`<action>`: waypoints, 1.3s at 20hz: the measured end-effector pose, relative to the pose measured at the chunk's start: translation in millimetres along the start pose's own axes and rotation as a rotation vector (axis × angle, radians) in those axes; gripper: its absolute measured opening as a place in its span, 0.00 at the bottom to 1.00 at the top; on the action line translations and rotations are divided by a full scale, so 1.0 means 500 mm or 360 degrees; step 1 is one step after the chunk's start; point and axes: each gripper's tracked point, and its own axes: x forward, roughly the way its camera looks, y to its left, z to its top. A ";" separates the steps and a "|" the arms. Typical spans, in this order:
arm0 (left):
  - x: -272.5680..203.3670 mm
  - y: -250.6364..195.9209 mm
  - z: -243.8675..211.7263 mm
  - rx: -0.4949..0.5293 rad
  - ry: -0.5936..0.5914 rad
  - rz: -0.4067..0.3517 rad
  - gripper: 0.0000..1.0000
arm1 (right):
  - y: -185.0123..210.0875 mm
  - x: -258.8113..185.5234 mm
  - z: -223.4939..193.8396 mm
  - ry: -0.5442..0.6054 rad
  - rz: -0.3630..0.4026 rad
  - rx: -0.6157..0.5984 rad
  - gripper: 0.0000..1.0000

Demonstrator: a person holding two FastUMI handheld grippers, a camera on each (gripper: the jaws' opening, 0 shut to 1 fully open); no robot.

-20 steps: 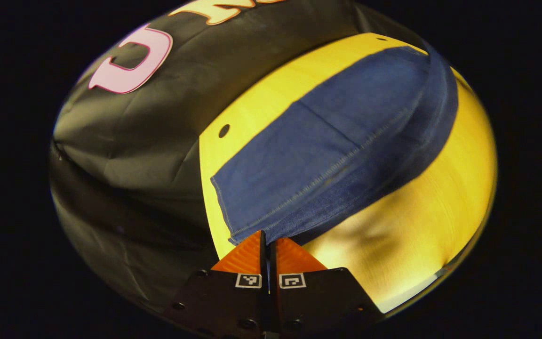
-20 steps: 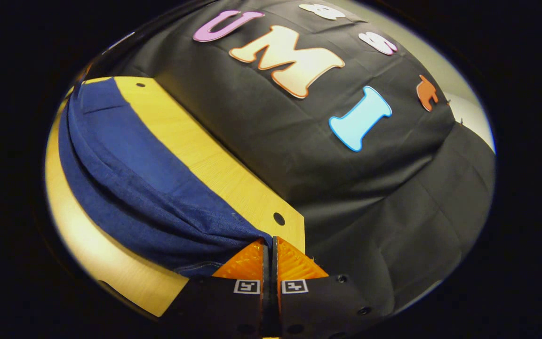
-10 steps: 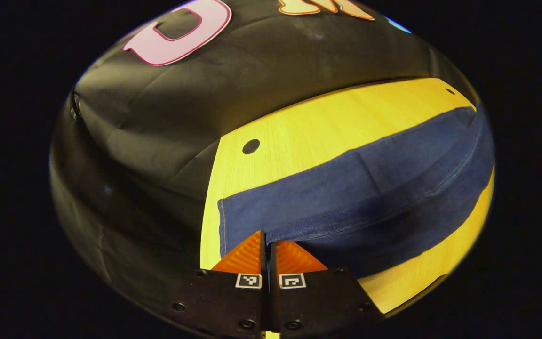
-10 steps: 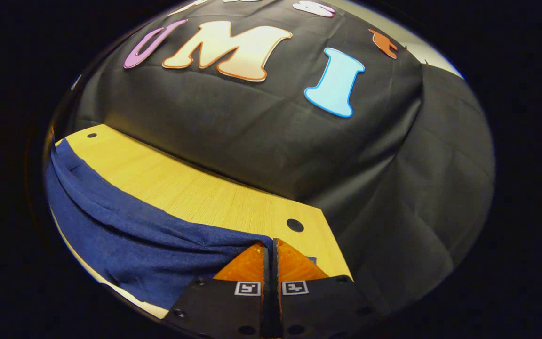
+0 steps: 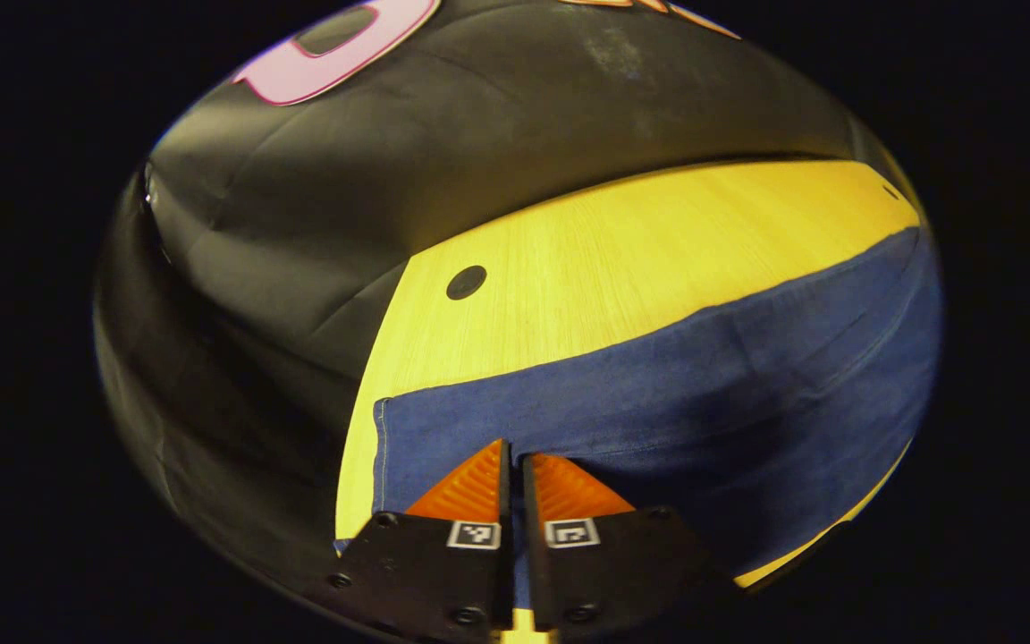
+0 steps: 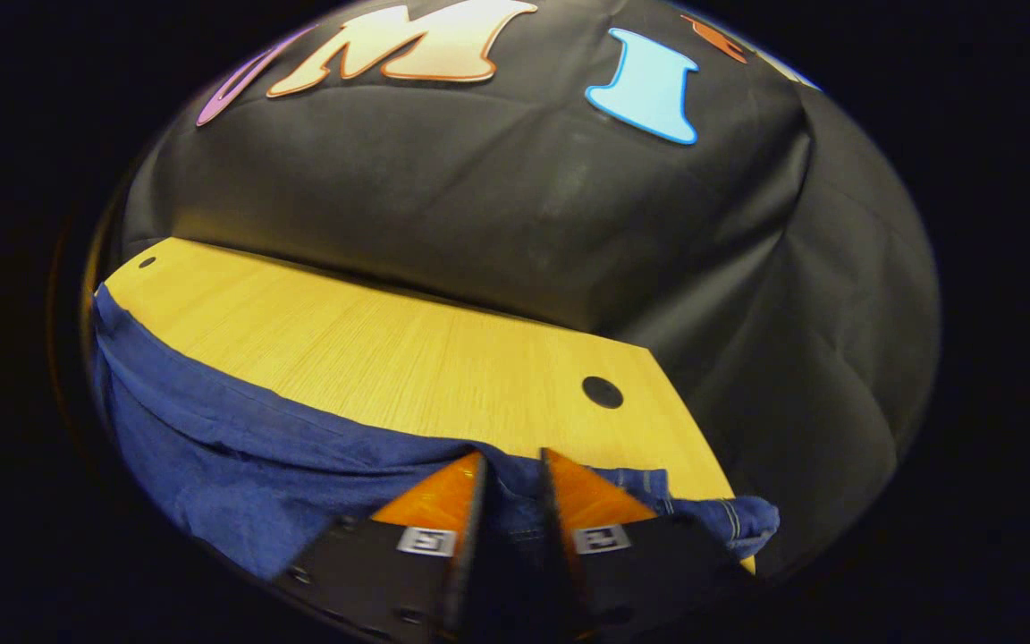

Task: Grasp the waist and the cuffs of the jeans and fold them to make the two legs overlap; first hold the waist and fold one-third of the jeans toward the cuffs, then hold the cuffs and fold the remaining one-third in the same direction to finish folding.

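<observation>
While the left gripper (image 5: 515, 461) pinches the jeans (image 5: 658, 402) and the right gripper (image 6: 512, 470) stands parted over them, the legs look overlapped on the table (image 6: 390, 358); both thirds remain.

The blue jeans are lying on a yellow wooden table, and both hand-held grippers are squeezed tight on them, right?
Not quite. The jeans do lie on the yellow wooden table, but in the right gripper view the right hand-held gripper has its fingers parted. The left hand-held gripper looks closed on the denim.

right gripper (image 6: 508, 461) | jaws parted (were pinched) — jeans (image 6: 238, 456) laid lower | left gripper (image 5: 511, 452) — gap slightly wider
</observation>
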 end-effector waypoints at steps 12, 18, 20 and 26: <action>-0.239 -0.091 0.178 -0.0219 -0.0602 -0.0263 0.95 | -0.249 -0.113 -0.134 0.0251 -0.0364 0.0832 1.00; -0.314 -0.134 0.172 -0.0317 -0.0637 -0.0392 0.95 | -0.242 -0.099 -0.241 0.0499 -0.0345 0.1386 0.98; -0.316 -0.144 0.165 -0.0298 -0.0610 -0.0400 0.96 | -0.247 -0.088 -0.250 0.0502 -0.0368 0.1379 0.98; -0.312 -0.181 0.172 -0.0334 -0.0548 -0.0436 0.95 | -0.244 -0.067 -0.249 0.0468 -0.0289 0.1319 0.32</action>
